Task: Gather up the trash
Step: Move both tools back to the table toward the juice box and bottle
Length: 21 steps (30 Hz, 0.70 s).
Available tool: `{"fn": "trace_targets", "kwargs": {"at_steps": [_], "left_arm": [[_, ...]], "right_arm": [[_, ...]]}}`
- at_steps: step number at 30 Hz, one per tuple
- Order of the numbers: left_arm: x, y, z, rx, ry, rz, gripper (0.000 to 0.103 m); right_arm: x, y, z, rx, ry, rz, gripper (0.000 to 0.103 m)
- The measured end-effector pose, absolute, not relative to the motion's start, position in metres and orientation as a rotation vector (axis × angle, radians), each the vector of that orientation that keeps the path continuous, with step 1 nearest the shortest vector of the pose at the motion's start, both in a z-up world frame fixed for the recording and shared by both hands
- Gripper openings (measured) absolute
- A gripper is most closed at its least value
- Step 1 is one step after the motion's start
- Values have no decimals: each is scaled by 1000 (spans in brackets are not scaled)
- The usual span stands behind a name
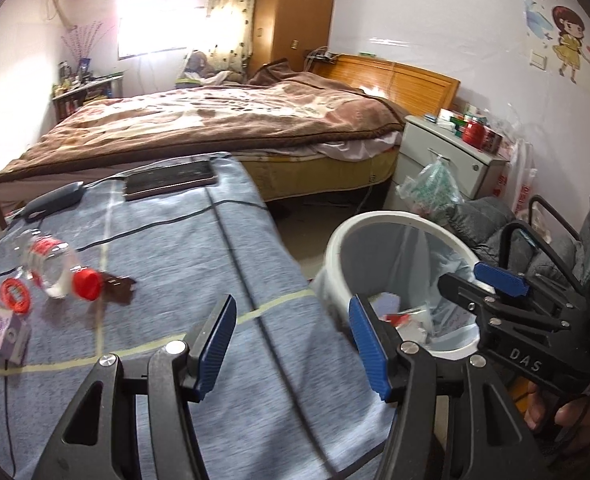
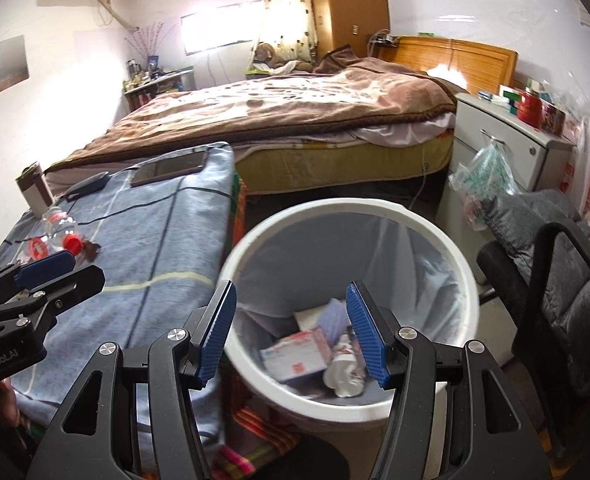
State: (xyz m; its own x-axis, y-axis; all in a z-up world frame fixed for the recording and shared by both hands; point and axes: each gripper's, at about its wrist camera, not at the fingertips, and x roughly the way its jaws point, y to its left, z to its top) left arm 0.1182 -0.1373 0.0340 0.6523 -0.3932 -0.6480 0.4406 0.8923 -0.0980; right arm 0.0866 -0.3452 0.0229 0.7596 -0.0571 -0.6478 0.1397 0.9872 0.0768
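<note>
A white trash bin (image 2: 435,236) with a plastic liner stands beside the blue-covered table (image 2: 155,240); it holds boxes and crumpled paper (image 2: 295,360). My right gripper (image 2: 291,332) is open and empty, above the bin's opening. My left gripper (image 1: 291,344) is open and empty over the table's right edge. On the table's left lie a clear bottle with a red cap (image 1: 55,266), a red ring (image 1: 15,295), a dark wrapper (image 1: 117,286) and a small purple box (image 1: 5,330). The bin also shows in the left wrist view (image 1: 343,248), with the right gripper (image 1: 479,280) over it.
A phone (image 1: 171,180) and a dark mouse-like device (image 1: 55,200) with a cable lie at the table's far end. A bed (image 1: 215,120) is behind. A white nightstand (image 1: 447,152) and a chair with a grey cushion (image 2: 555,248) stand right of the bin.
</note>
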Motion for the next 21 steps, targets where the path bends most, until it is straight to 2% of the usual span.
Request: {"fn": "trace_targets", "kwargs": {"at_steps": [21], "left_arm": [[124, -14, 30, -17, 710, -197, 63]], "right_arm": [[112, -261, 27, 47, 688, 77, 59]]}}
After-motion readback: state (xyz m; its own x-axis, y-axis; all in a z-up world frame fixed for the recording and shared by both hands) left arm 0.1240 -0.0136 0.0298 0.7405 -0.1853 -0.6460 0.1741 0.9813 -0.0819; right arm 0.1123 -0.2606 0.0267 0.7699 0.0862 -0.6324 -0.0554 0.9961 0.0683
